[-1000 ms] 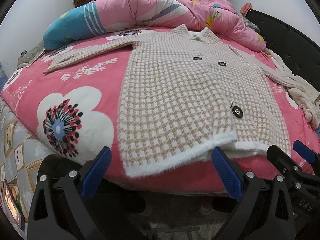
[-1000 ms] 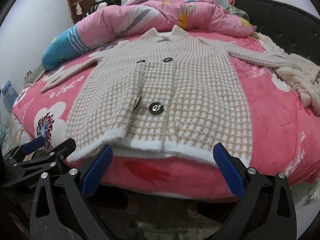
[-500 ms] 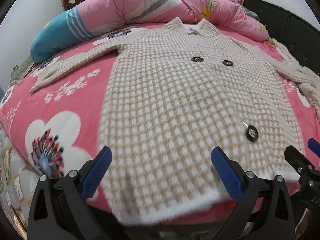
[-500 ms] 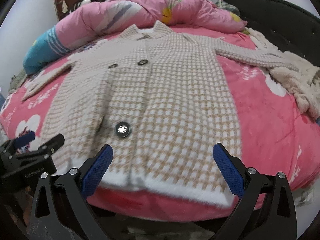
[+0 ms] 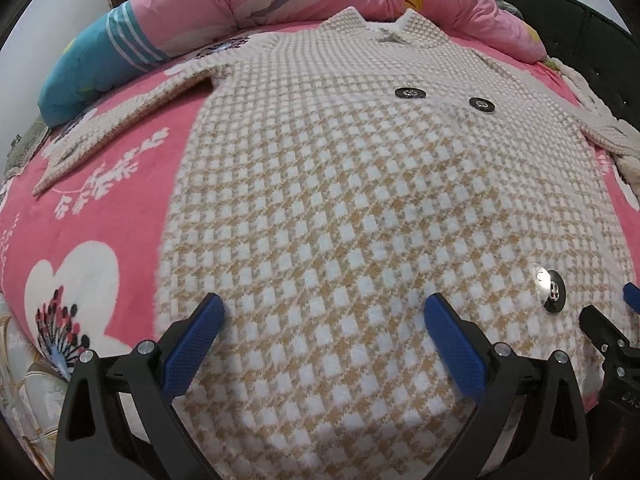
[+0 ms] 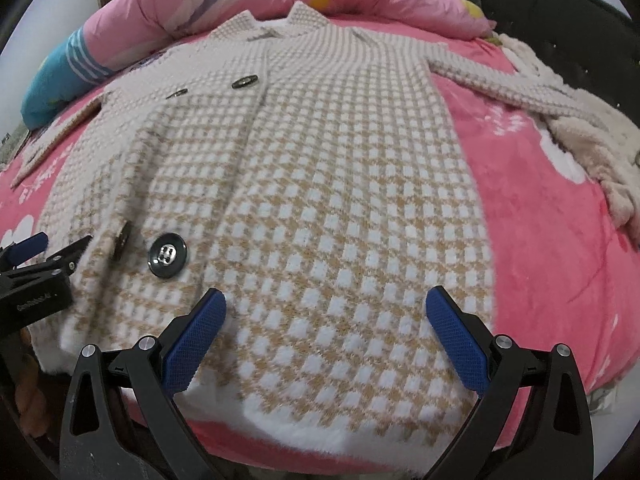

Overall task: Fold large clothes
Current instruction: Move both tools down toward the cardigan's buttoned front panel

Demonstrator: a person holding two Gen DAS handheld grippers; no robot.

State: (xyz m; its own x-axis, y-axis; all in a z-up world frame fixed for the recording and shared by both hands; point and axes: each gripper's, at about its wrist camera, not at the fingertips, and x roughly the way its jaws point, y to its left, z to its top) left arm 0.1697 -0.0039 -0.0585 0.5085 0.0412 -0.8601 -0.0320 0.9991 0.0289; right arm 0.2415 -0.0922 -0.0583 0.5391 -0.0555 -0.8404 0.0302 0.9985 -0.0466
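Note:
A beige-and-white houndstooth coat [image 5: 360, 200] [image 6: 320, 184] lies flat and face up on a pink bed, sleeves spread to both sides, collar at the far end. Its white fuzzy hem [image 6: 328, 420] is nearest me, with a large black button [image 6: 168, 255] close to it. My left gripper [image 5: 324, 320] hovers open over the hem's left half, nothing between its blue pads. My right gripper [image 6: 326, 316] hovers open over the hem's right half, also empty. Each gripper shows at the edge of the other's view, the left gripper [image 6: 36, 264] and the right gripper [image 5: 616, 332].
A pink flowered blanket [image 5: 104, 208] covers the bed. A bunched pink duvet [image 5: 256, 4] and a blue striped pillow [image 5: 96, 64] lie past the collar. A cream fuzzy garment [image 6: 600, 152] lies at the right by a black headboard [image 6: 560, 12].
Both grippers have moved forward from below the bed's edge to over the coat's hem. The coat has not shifted. Both jaws have stayed open.

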